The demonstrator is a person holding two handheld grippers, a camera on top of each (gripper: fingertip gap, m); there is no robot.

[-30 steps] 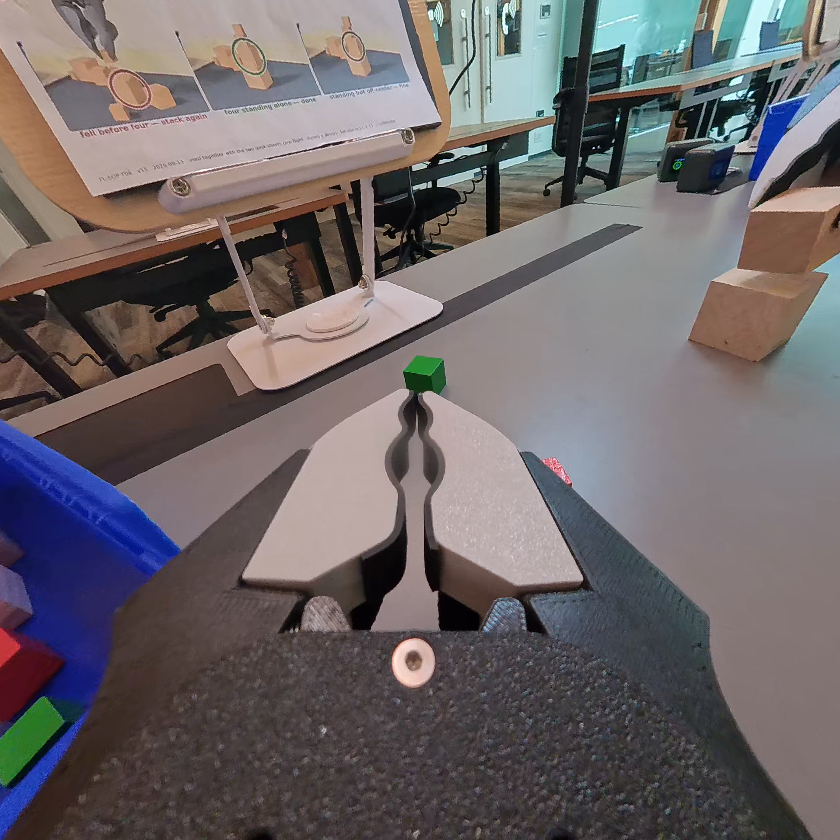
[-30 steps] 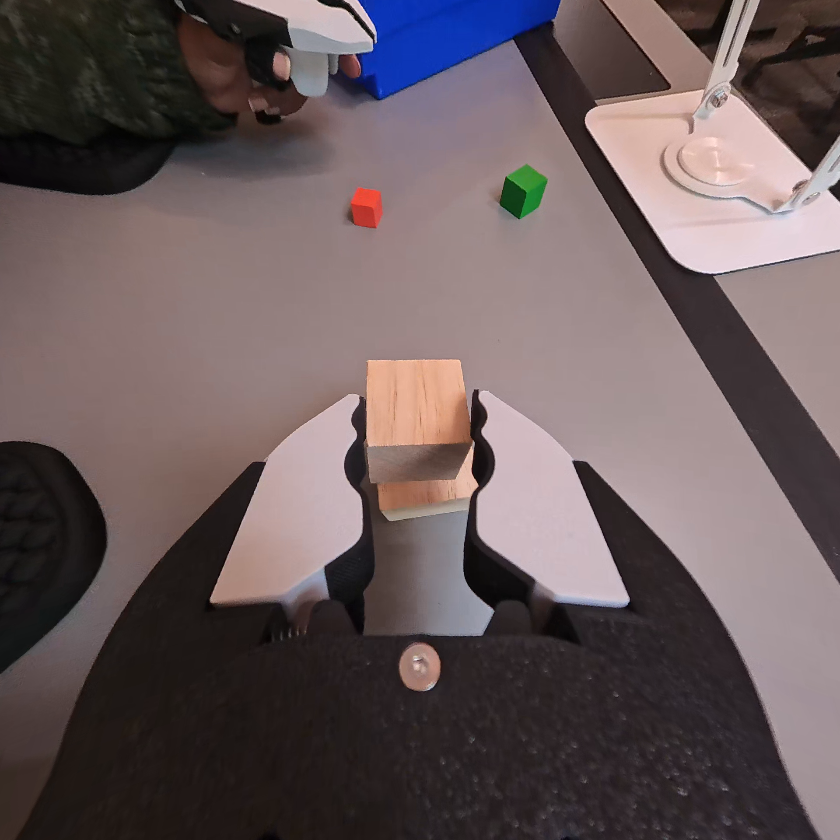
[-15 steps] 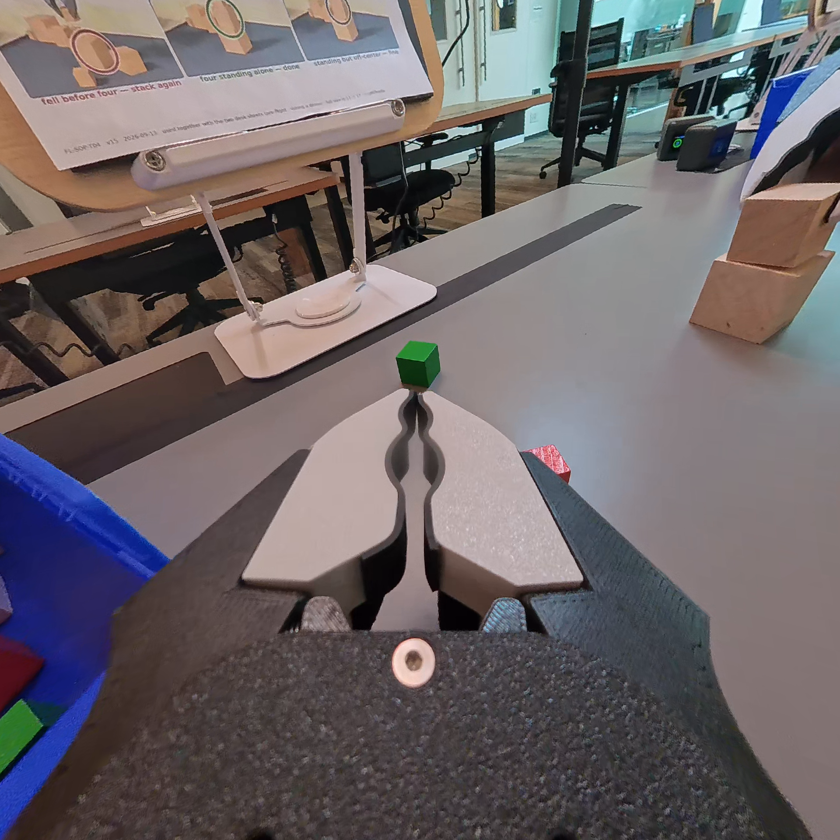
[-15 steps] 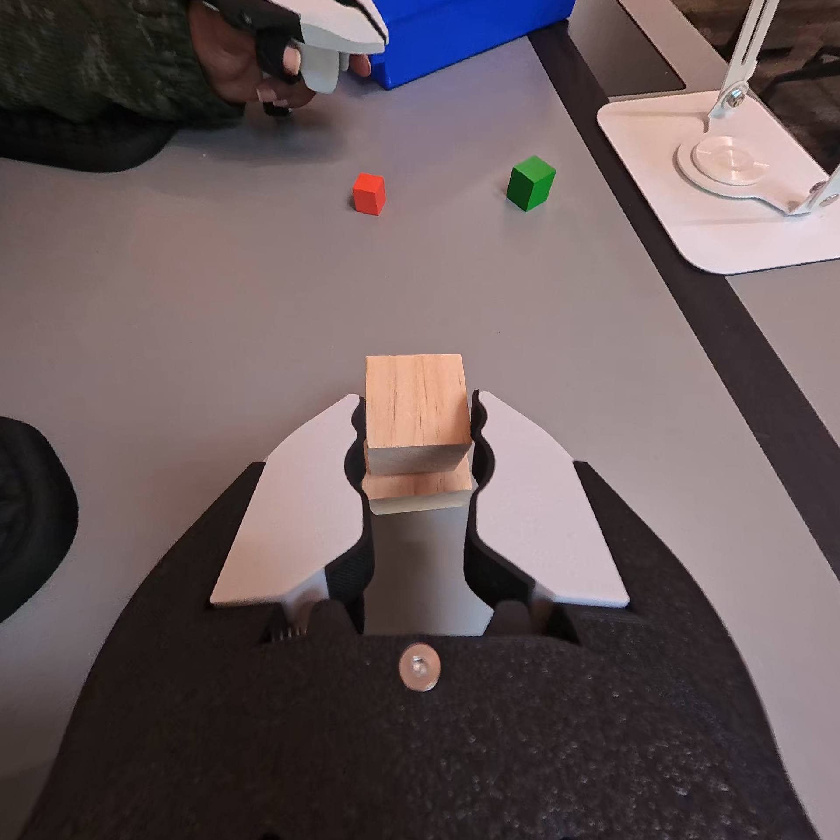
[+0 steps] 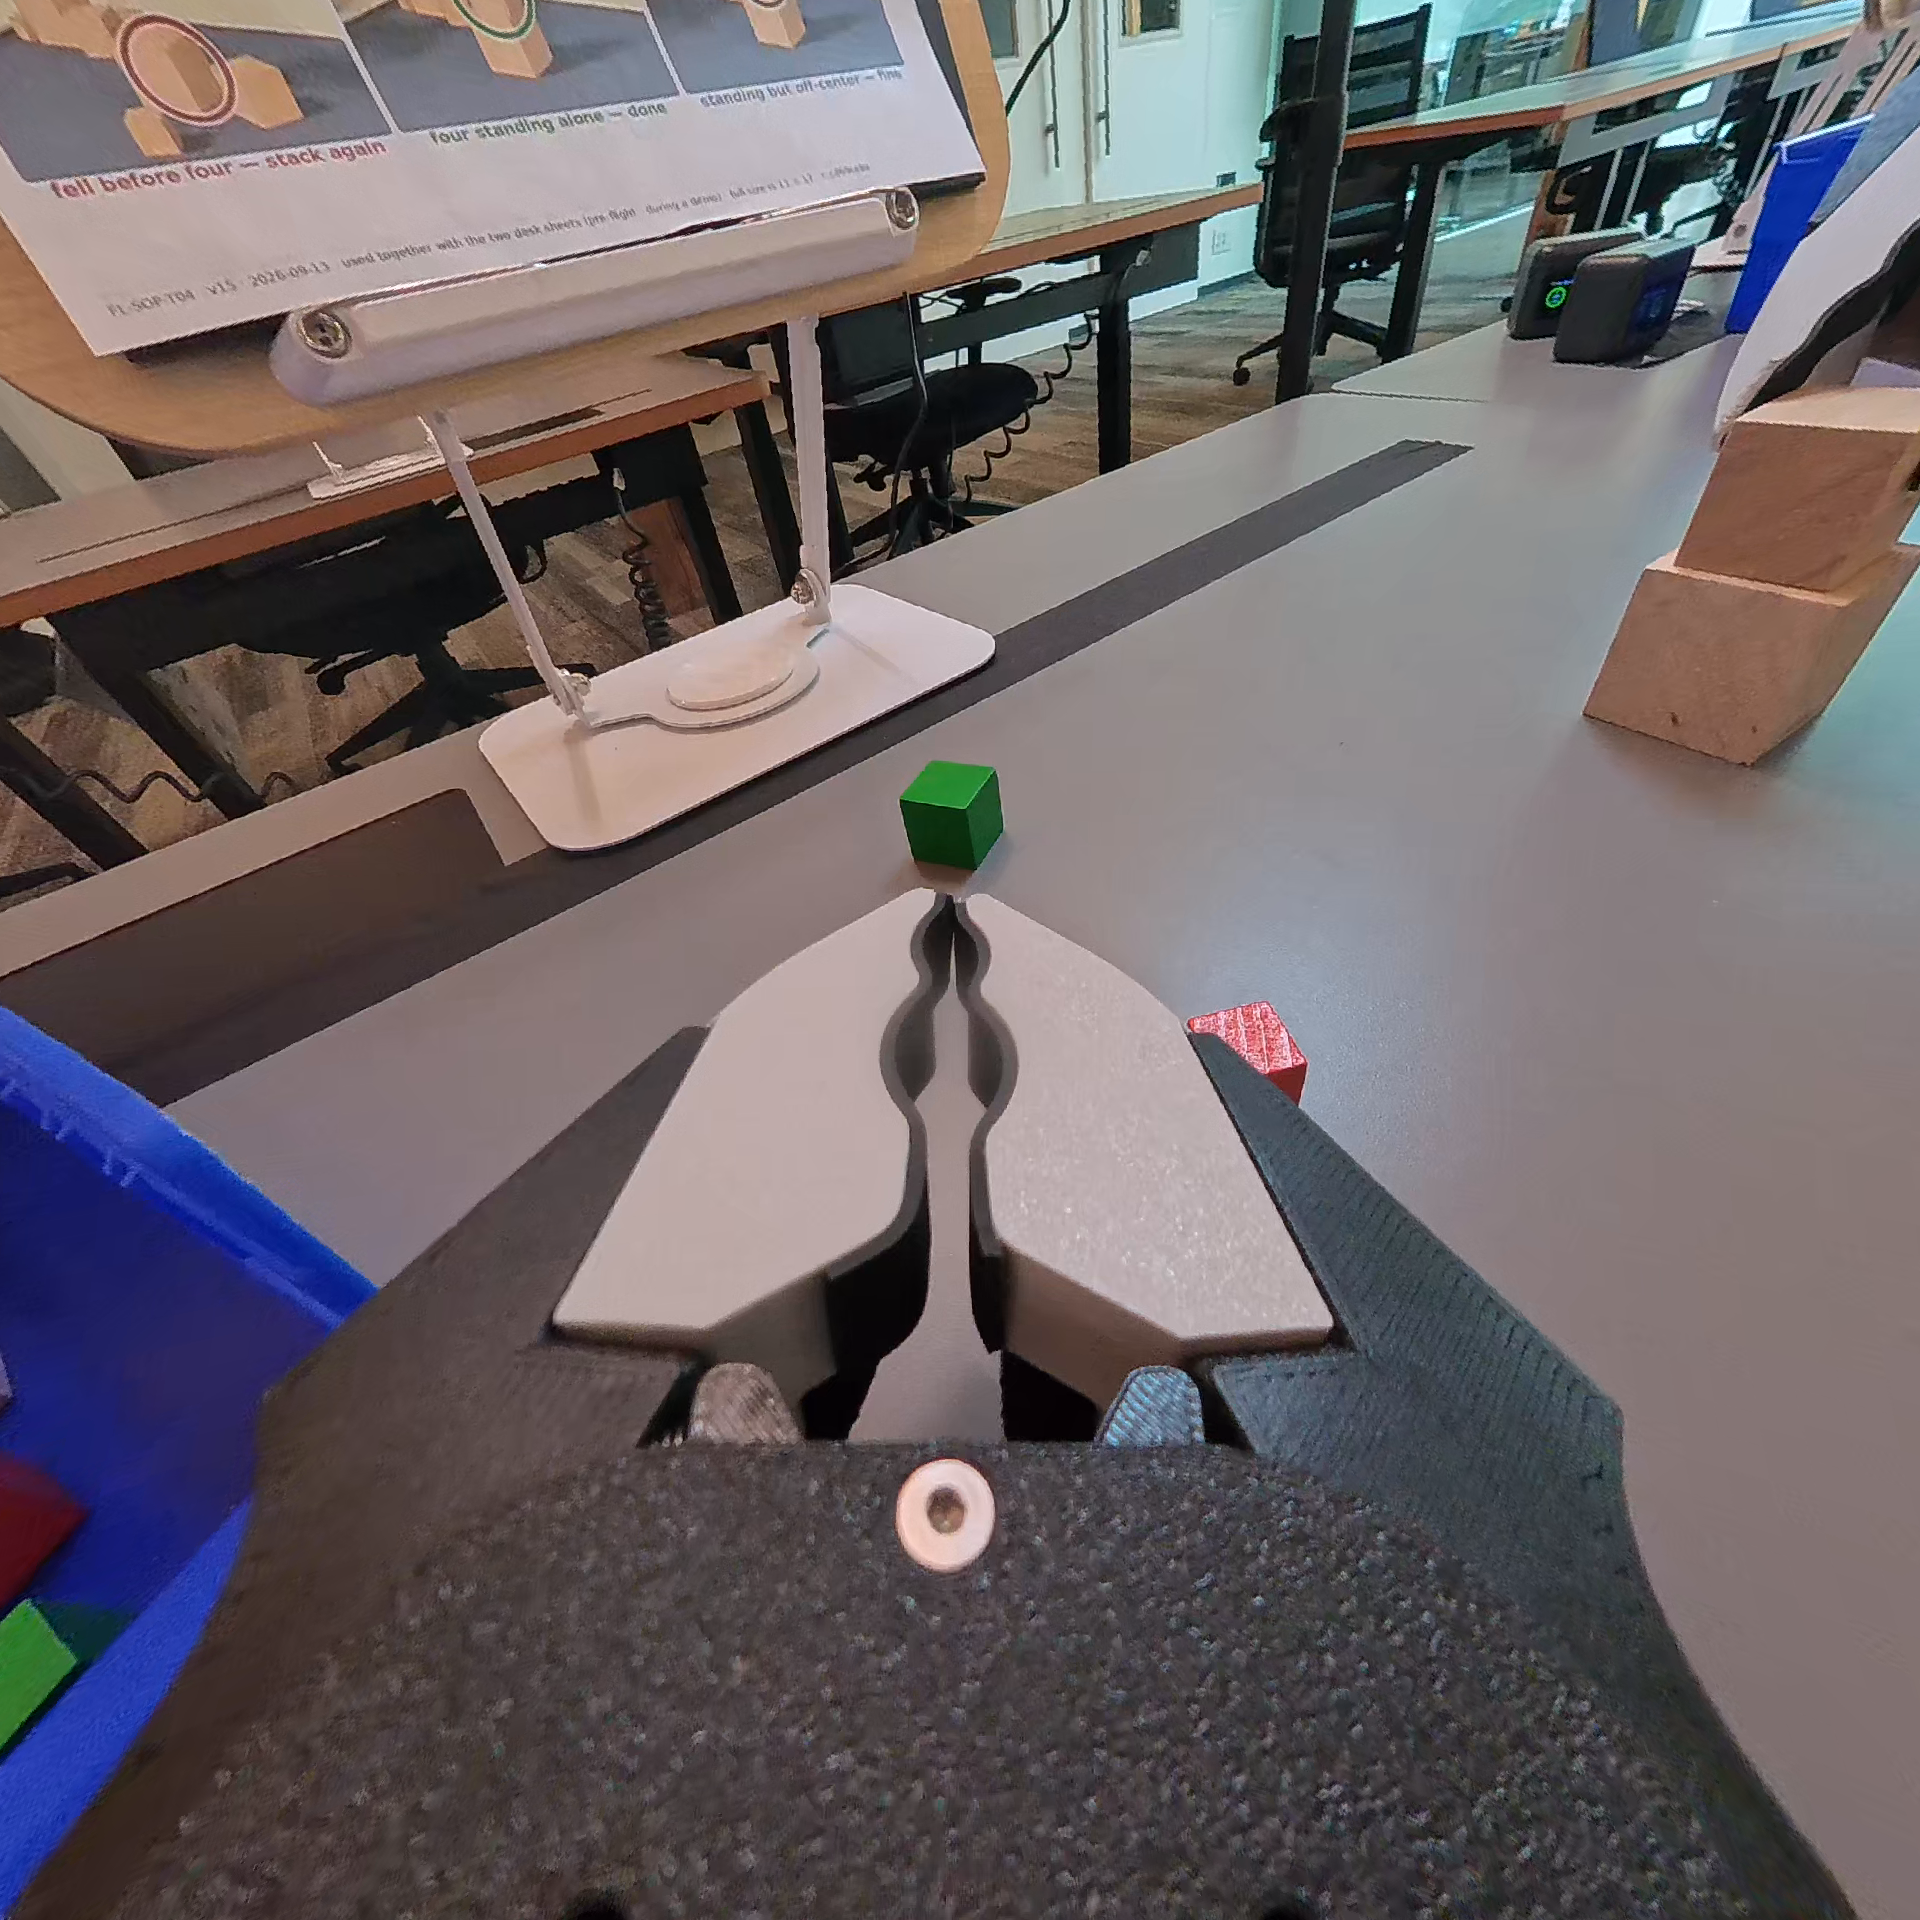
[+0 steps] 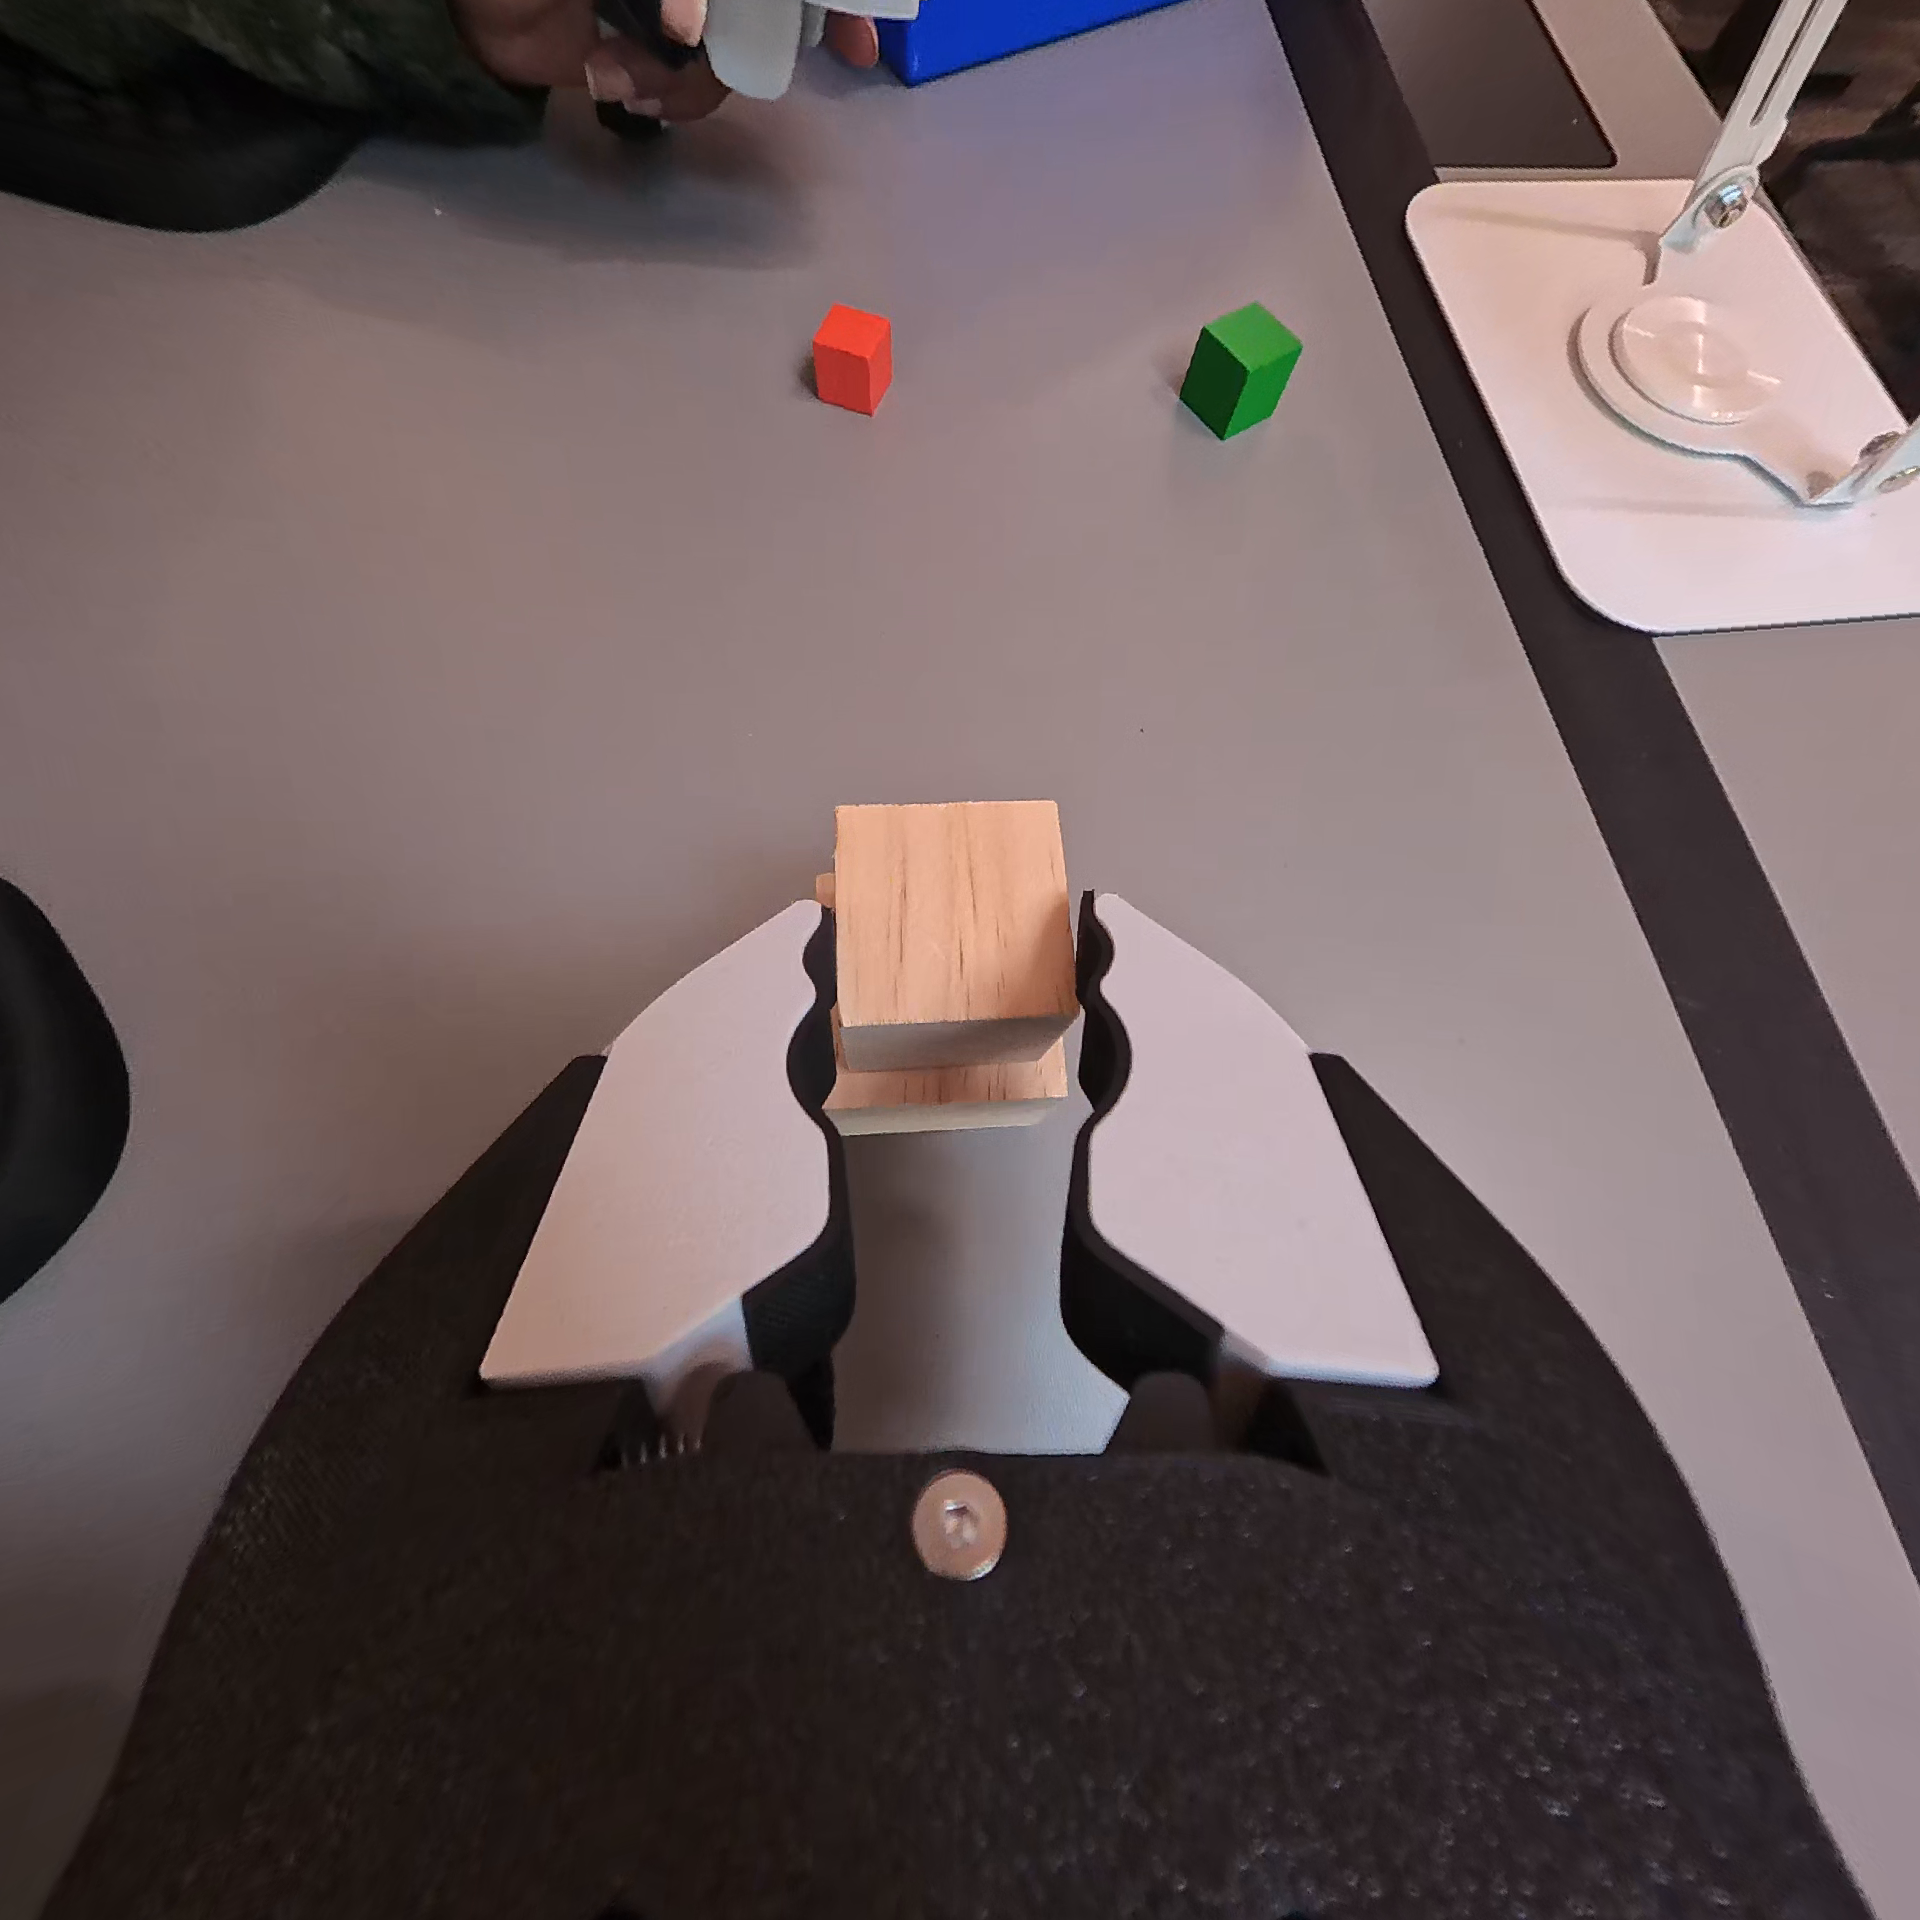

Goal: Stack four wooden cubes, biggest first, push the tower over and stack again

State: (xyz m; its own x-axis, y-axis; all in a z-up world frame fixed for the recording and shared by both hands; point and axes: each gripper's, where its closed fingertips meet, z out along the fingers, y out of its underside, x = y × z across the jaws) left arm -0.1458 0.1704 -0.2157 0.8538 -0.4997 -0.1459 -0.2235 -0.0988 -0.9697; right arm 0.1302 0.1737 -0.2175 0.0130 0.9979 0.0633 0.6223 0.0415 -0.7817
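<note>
Right wrist view | right gripper (image 6: 951,914) clamps upper wooden block (image 6: 951,914) atop lower wooden block (image 6: 951,1096) | left gripper (image 5: 948,906) shut empty, just behind green cube (image 5: 951,814)

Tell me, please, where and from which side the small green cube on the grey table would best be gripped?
Probably across two opposite flat side faces of the green cube, coming from above or from the shut left gripper side. It stands alone on the grey table, apart from the red cube and the white stand base, so both faces seem free.
</note>
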